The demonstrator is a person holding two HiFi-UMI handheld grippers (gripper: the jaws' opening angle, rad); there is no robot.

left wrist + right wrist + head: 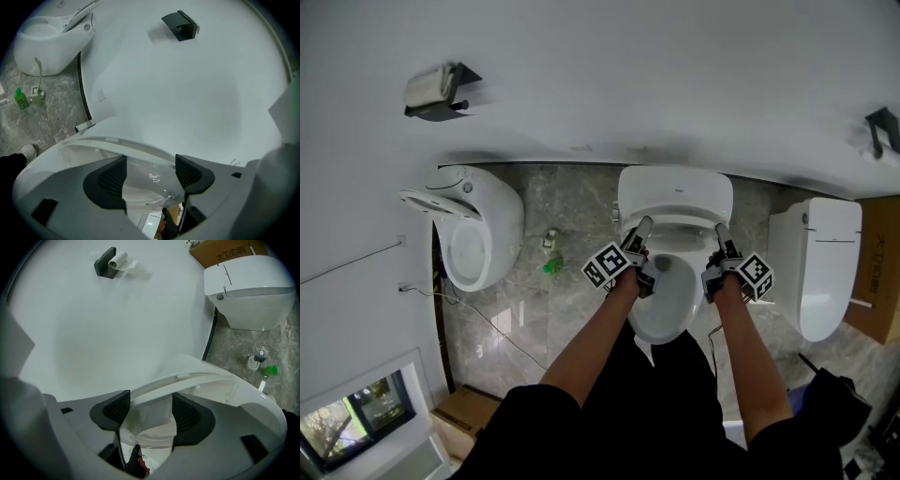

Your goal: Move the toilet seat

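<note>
The toilet seat (675,223) is glossy white, a curved ring on the middle toilet (664,305) of three; behind it the white lid (675,190) stands up against the pale wall; the seat's rim looks raised a little off the bowl, with a dark gap under it in the right gripper view. The left gripper (642,234) sits at the seat's left side and the right gripper (719,240) at its right side, both pointing toward the wall; the bowl lies open between the two forearms. In the left gripper view the left gripper (151,168) has its dark ribbed pads closed in on the shiny white rim of the seat (146,180); in the right gripper view the right gripper (151,407) likewise pinches the seat (187,378), whose band curves off to the right. A green bottle (553,266) lies on the grey marble floor (567,202), between the middle toilet and the left toilet (478,230).
</note>
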